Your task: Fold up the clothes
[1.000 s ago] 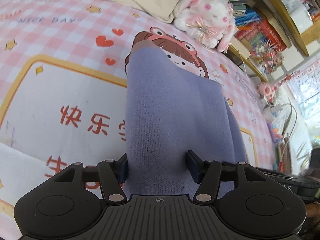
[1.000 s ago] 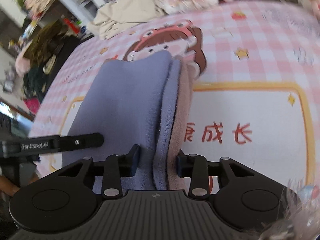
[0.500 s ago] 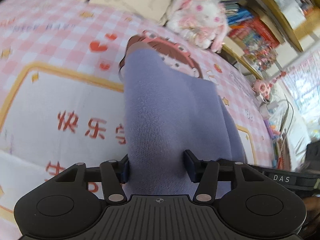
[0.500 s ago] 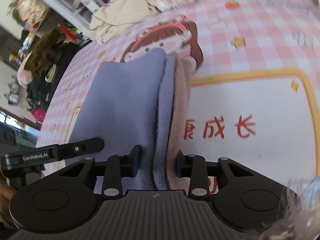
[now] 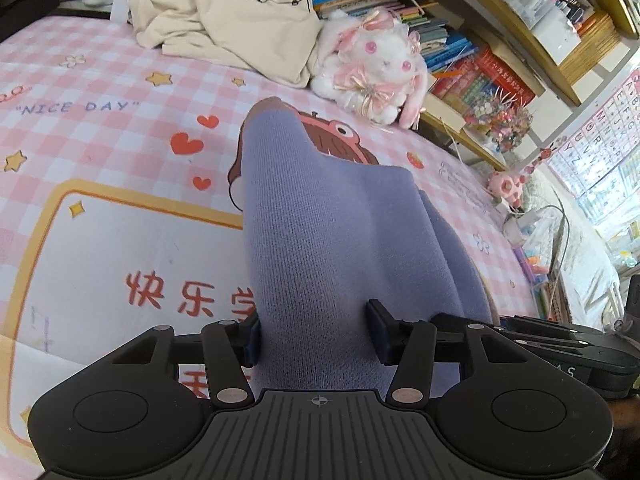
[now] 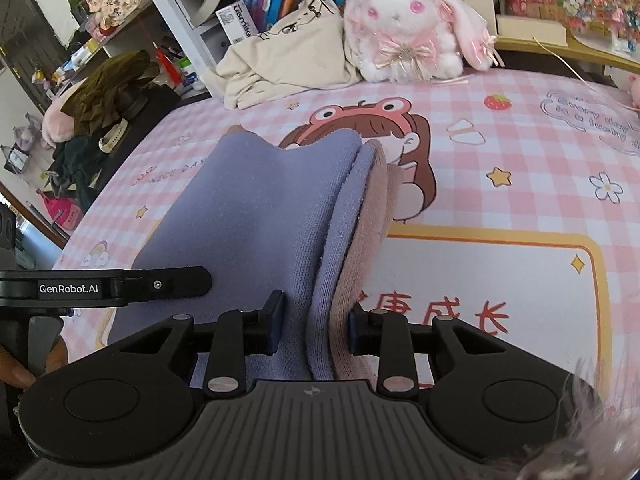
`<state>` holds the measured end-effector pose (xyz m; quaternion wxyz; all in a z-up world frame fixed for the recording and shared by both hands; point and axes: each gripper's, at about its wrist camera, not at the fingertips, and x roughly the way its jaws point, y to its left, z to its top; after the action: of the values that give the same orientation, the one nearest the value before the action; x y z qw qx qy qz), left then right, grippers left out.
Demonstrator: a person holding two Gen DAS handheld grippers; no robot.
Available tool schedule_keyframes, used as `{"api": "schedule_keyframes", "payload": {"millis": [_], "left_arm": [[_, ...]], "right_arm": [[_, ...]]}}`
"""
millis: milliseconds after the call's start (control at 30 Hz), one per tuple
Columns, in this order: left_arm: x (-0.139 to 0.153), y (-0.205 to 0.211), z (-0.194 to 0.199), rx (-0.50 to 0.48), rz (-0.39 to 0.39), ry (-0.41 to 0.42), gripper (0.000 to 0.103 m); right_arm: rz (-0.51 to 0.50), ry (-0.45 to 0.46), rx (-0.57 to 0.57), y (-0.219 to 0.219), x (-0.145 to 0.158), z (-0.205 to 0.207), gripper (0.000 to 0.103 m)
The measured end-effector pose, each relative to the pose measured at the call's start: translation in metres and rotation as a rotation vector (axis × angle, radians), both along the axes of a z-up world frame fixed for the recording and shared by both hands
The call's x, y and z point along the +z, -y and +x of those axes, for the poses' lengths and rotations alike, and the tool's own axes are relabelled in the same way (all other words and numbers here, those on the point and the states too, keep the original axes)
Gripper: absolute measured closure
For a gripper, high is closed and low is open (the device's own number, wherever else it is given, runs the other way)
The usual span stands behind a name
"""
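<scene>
So from the left wrist cam, the left gripper has a thick bunch of the folded lavender-purple knit garment sitting between its two black fingers, and both pads look pressed into the fabric, so it's pinching that near edge. The cloth runs away from the camera as a long humped strip with a fine ribbed texture, one soft valley running down it, and extra layers stacked along its right side. It's over the pink-and-white checked bedsheet with a cartoon girl, red hearts and red Chinese lettering, and its far end covers part of the cartoon girl's head. Behind it there's a crumpled cream-coloured garment and a fluffy white-and-pink plush bunny, with shelves of books past those. Over on the right wrist cam, the right gripper is clamped on the same garment's near edge, jaws much narrower here. From this side you can see the layers clearly: a broad purple top panel, a second purple fold edge tucked just beside it, and a dusty pink fleecy inner layer peeking out on the right. The left gripper's black finger lies on the purple cloth at the left.
</scene>
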<state>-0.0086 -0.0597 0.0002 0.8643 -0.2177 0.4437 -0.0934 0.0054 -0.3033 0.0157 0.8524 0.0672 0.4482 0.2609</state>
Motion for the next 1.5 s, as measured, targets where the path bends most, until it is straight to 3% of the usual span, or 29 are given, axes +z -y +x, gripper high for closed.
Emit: {"api": "schedule_keyframes", "payload": {"millis": [600,1067,1500], "left_arm": [[0.014,-0.066,0.030,-0.027,0.008,0.084,0.053],[-0.001,-0.110,0.095,-0.051,-0.030,0.097,0.053],[-0.023,-0.124,0.153,-0.049,-0.056,0.090,0.053]], "right_arm": [[0.005,0.099,-0.032,-0.068,0.016,0.024,0.075],[-0.011,0.131,-0.076,-0.111,0.004,0.084,0.075],[-0.030,0.128,-0.099,-0.122,-0.012,0.146,0.074]]}}
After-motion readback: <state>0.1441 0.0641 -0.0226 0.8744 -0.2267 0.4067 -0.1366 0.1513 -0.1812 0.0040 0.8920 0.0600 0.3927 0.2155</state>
